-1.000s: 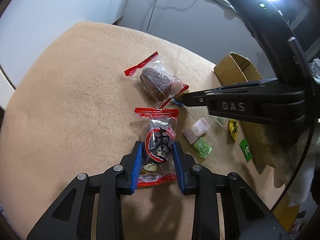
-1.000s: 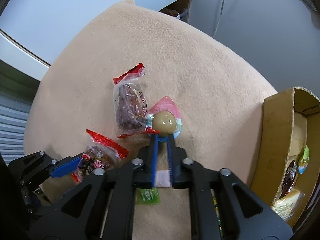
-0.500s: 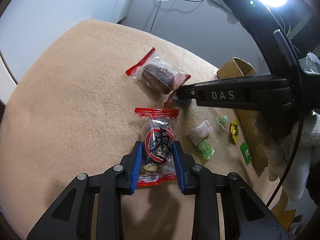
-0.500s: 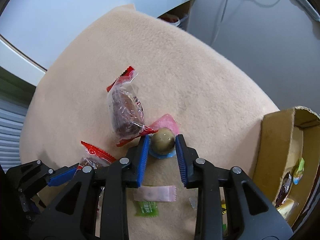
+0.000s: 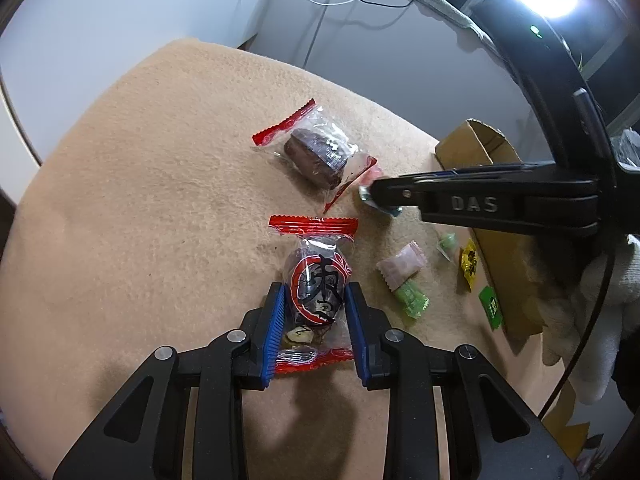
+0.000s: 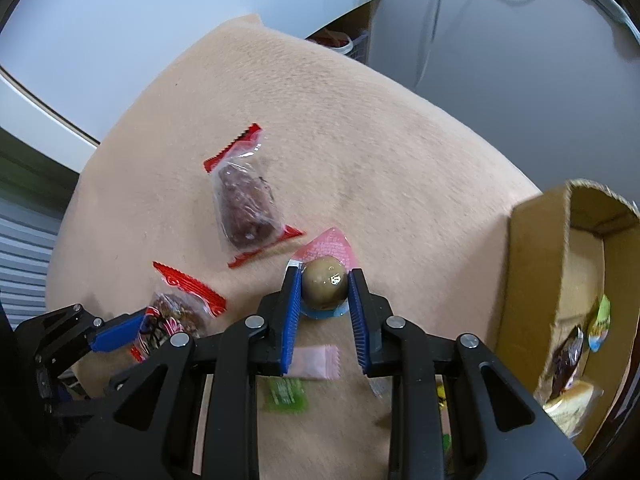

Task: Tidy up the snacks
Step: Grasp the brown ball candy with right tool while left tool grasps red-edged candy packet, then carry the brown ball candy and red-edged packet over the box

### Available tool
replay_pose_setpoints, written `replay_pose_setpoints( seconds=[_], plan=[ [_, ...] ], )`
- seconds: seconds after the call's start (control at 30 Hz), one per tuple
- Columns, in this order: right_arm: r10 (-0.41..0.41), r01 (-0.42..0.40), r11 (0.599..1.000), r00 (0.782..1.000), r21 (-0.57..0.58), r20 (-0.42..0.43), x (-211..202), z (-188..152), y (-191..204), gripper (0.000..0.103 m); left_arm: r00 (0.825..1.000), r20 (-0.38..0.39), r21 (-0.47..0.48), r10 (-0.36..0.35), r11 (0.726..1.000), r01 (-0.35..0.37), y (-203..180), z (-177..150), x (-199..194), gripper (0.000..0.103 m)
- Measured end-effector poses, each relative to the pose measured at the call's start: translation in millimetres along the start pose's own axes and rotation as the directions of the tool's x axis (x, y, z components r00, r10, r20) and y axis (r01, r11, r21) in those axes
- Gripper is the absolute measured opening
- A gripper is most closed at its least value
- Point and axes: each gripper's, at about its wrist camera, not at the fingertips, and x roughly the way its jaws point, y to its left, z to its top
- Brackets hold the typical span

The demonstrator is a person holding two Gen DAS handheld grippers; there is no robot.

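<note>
Olive-brown ball snack (image 6: 324, 289) clamped in the right gripper (image 6: 323, 312), whose jaws have just been closing.
Left gripper (image 5: 315, 330) grips a red-ended clear packet (image 5: 316, 284); open beige cloth (image 5: 140, 200) ahead, cardboard box (image 6: 560, 280) edge to the right.

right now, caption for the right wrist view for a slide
Right tool clamps a round olive-coloured snack beside the open cardboard box.

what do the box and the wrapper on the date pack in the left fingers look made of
Box: looks like plain brown cardboard, matte, with a raw, slightly frayed cut rim.
Wrapper: apparently thin clear plastic film, glossy and crinkled, with red crimped zigzag ends; the snack shows through it.
</note>
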Motion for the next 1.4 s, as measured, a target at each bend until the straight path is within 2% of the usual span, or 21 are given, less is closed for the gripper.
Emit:
replay_pose_setpoints(
  seconds=[0.47,0.63,0.93,1.2,1.4],
  plan=[
    [0.046,-0.053,0.996,0.994,0.074,0.103,-56,-32,-29,0.024,0.999,0.032,0.038,-0.023,0.999,0.021,-22,10,-21,0.029],
    [0.053,-0.072,0.99,0.987,0.12,0.153,-79,-42,-51,0.024,0.998,0.051,0.075,-0.042,0.996,0.038,-37,18,-31,0.029],
    [0.005,-0.058,0.972,0.974,0.228,0.226,-119,-65,-113,0.024,0.994,0.068,0.163,-0.086,0.984,0.074,-80,44,-31,0.029],
    [-0.047,-0.034,0.943,0.972,0.332,0.232,-131,-91,-170,0.024,0.992,0.051,0.243,-0.115,0.965,0.099,-121,71,-11,0.029],
    [-0.072,-0.017,0.924,0.973,0.383,0.218,-129,-107,-195,0.025,0.991,0.032,0.282,-0.131,0.952,0.117,-146,85,4,0.029]
  ],
)
